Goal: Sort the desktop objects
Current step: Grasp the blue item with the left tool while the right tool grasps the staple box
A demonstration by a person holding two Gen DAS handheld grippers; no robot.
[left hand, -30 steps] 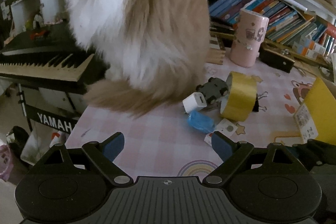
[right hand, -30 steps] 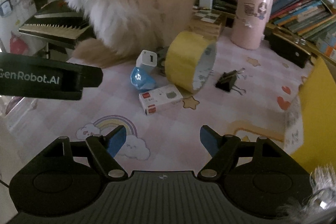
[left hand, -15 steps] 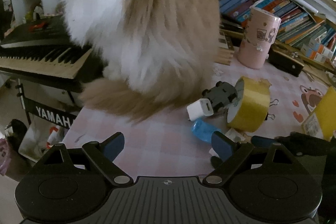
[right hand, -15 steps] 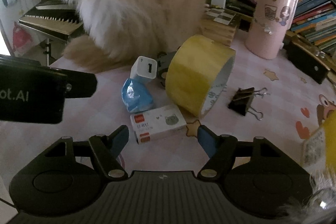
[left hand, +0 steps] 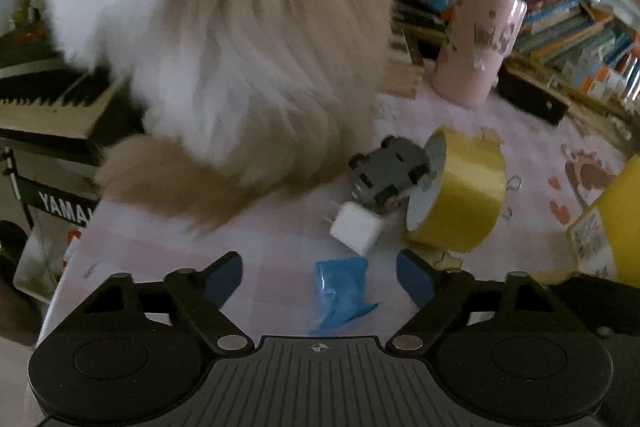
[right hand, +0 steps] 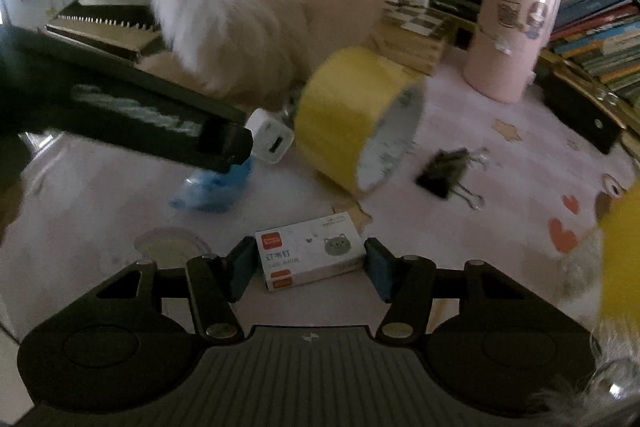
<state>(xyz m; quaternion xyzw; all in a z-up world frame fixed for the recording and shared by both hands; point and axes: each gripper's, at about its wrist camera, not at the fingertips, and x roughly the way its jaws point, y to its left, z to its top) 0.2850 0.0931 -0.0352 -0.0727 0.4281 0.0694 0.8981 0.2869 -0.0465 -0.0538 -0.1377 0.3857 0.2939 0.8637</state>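
Note:
My left gripper [left hand: 320,277] is open, its blue fingertips either side of a crumpled blue packet [left hand: 340,291] on the pink mat. My right gripper [right hand: 306,267] is open around a small white staple box [right hand: 310,251] with a cat picture; the pads look close to its ends, contact unclear. A white charger cube [left hand: 358,231], a grey toy car [left hand: 390,173] and a yellow tape roll [left hand: 460,195] lie just beyond. The tape roll [right hand: 356,115], charger [right hand: 270,139], blue packet [right hand: 212,187] and a black binder clip [right hand: 452,173] also show in the right wrist view.
A fluffy cream-and-white cat [left hand: 224,39] sits on the mat at the left back, touching the toy car. A pink cylinder box [left hand: 478,47] stands behind, books [left hand: 560,23] beyond. A keyboard [left hand: 52,99] is off the left edge. A yellow container [left hand: 616,219] is at right.
Both grippers have moved forward and down. The blue packet now lies between the left fingers, and the staple box now lies between the right fingers. The left gripper now crosses the right view.

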